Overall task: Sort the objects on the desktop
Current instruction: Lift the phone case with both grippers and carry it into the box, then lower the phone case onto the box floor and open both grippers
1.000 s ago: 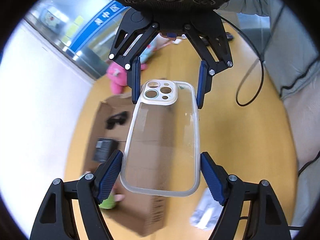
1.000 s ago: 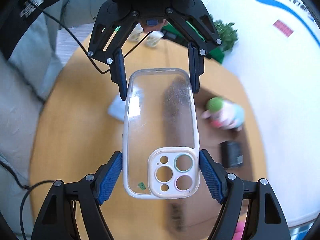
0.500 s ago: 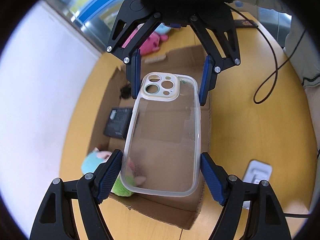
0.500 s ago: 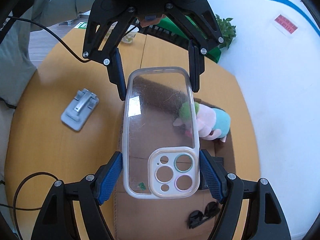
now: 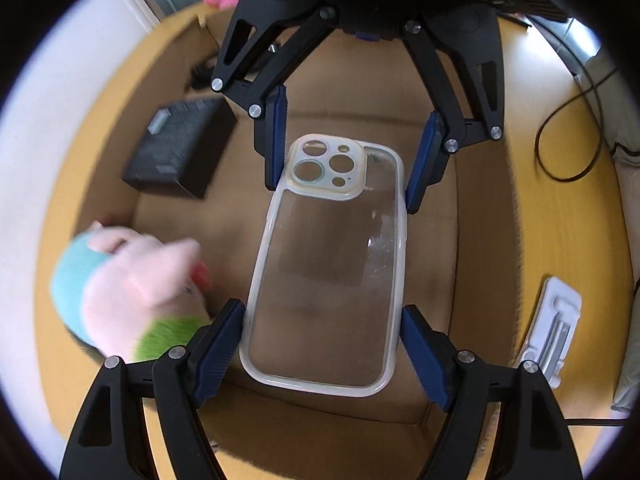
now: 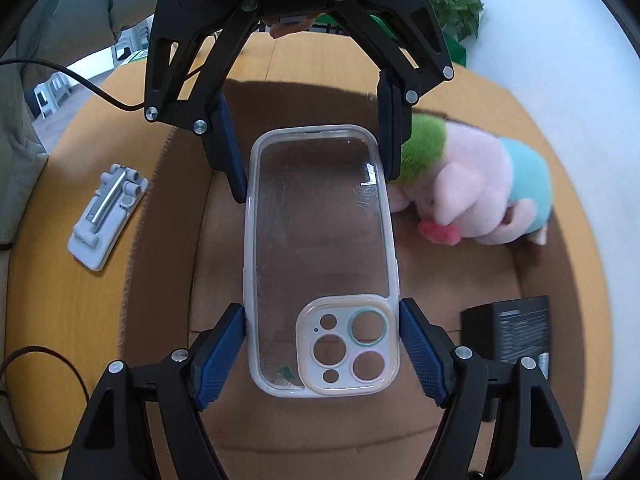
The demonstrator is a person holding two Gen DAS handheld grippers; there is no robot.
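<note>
Clear phone case (image 5: 326, 276) held between both grippers over open cardboard box (image 5: 484, 240). Left gripper (image 5: 320, 354) clamps plain end; right gripper (image 6: 320, 354) clamps camera-cutout end.

Risk: uneven release, so case swings or tips onto plush pig (image 6: 480, 196) or black box (image 6: 508, 334). Thin flexible rim may buckle under squeeze. Grey phone stand (image 6: 108, 216) lies outside box, on table.

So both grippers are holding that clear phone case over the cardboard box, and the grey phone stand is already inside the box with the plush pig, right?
Not quite. The grey phone stand lies on the wooden table, outside the cardboard box, as the right wrist view shows. The rest holds: both grippers hold the clear phone case over the box, and the plush pig is inside.
</note>
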